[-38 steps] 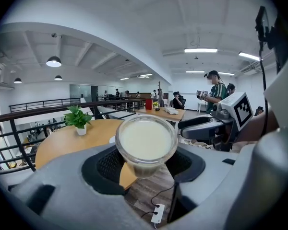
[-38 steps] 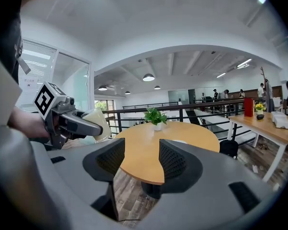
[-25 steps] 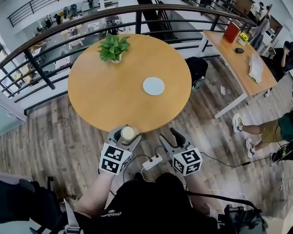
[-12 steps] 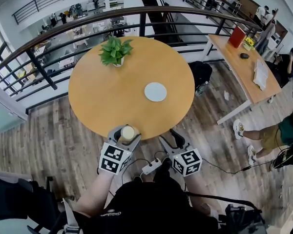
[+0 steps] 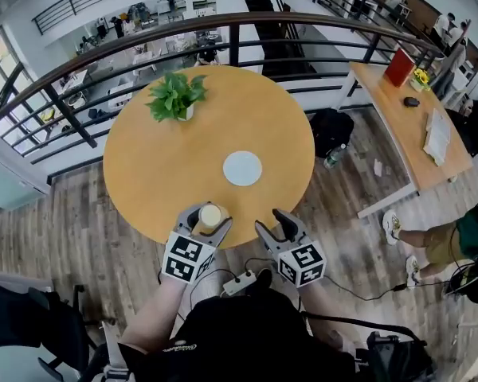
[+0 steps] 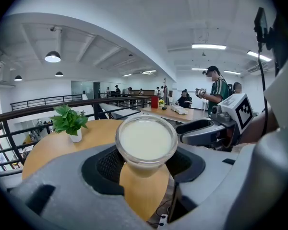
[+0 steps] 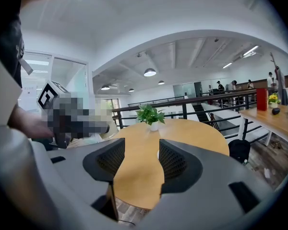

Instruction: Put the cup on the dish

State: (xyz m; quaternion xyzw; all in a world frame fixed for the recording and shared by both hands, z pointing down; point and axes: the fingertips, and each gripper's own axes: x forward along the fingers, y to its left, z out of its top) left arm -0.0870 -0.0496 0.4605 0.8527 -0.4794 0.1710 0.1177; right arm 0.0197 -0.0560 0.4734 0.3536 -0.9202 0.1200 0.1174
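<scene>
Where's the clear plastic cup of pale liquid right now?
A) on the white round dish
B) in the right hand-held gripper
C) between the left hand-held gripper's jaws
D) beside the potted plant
C: the clear plastic cup of pale liquid sits gripped between the jaws of the left hand-held gripper, and the white round dish has nothing on it.

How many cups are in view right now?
1. The cup is clamped in the left gripper, over the near edge of the round table. None on the dish; I see no others.
</scene>
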